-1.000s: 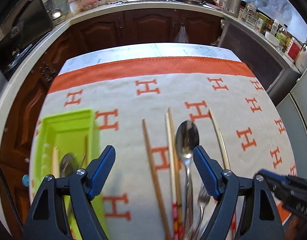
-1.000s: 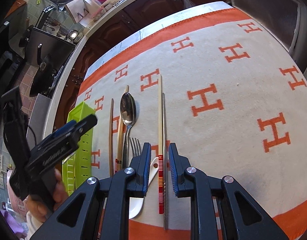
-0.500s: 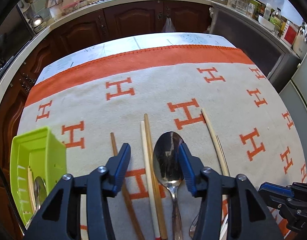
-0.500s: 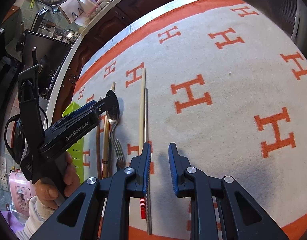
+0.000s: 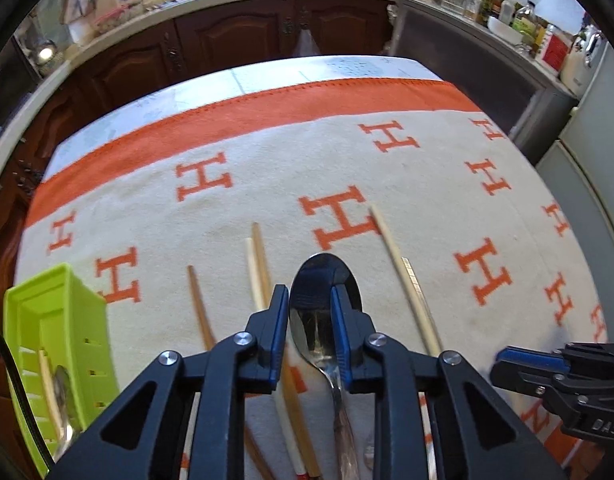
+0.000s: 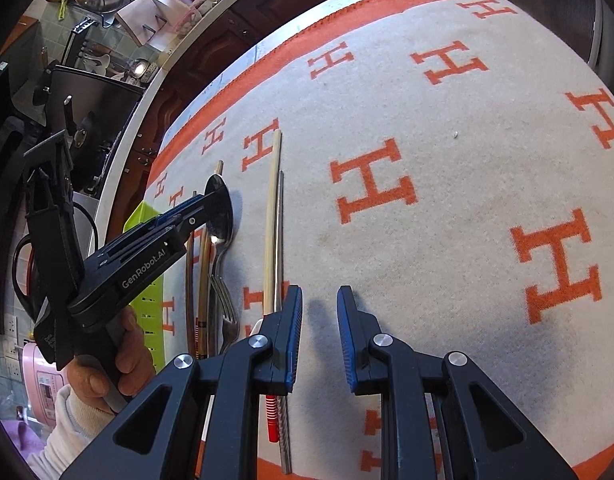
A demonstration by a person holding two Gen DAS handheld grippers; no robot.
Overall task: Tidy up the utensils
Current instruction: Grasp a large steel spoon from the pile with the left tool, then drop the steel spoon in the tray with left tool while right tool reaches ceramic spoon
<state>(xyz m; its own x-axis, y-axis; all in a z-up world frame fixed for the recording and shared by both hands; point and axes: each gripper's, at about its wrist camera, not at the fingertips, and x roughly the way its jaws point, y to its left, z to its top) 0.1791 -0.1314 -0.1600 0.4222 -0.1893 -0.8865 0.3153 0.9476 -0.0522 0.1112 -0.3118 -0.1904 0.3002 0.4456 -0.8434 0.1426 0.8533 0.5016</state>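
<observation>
A metal spoon [image 5: 323,312] lies on the orange-and-cream cloth [image 5: 407,184] among chopsticks [image 5: 259,264] and a fork [image 6: 223,300]. My left gripper [image 5: 309,304] has its two fingers closed in around the spoon's bowl and touching its sides; the spoon still rests on the cloth. The spoon [image 6: 221,216] and the left gripper [image 6: 187,210] also show in the right wrist view. My right gripper [image 6: 319,320] is partly open and empty above bare cloth, right of a pale chopstick [image 6: 273,208] and a metal chopstick [image 6: 281,224]. A green utensil tray [image 5: 55,344] holds a spoon and a chopstick.
Two more chopsticks [image 5: 403,276] lie right of the spoon, one brown chopstick [image 5: 199,308] to its left. Dark wooden kitchen cabinets [image 5: 235,36] and a cluttered counter ring the table's far side. A grey appliance [image 5: 467,52] stands at the far right corner.
My left gripper moved right from the green tray to the spoon and narrowed from wide open to closed around its bowl. My right gripper slid right off the chopsticks and opened slightly.
</observation>
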